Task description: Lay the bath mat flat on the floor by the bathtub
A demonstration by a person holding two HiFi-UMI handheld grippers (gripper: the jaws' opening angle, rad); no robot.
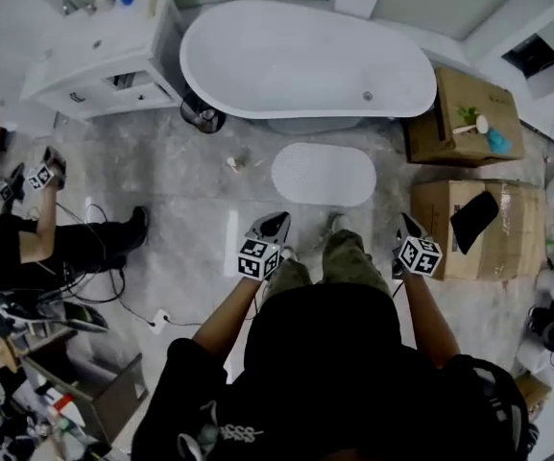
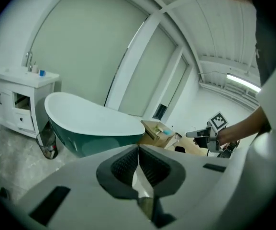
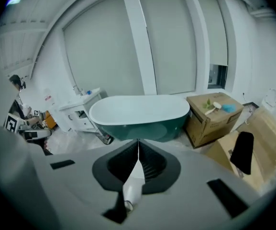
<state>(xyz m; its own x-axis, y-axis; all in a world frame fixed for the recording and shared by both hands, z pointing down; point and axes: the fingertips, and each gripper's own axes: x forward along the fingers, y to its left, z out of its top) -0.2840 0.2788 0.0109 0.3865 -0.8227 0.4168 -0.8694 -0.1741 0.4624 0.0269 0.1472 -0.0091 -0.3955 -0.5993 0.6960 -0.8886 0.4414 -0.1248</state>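
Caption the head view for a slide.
White oval bath mat lies flat on the floor beside the bathtub; left gripper and right gripper, both shut, held clear of it.

A white vanity cabinet (image 1: 104, 51) stands against the wall. Just right of it sits a dark waste bin (image 1: 203, 115); far right, a cardboard box (image 1: 464, 113); below it, a seated person (image 1: 27, 243).

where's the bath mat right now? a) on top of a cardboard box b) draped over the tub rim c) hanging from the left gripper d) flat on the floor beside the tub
d: the head view shows the white oval bath mat lying flat on the floor just in front of the bathtub.
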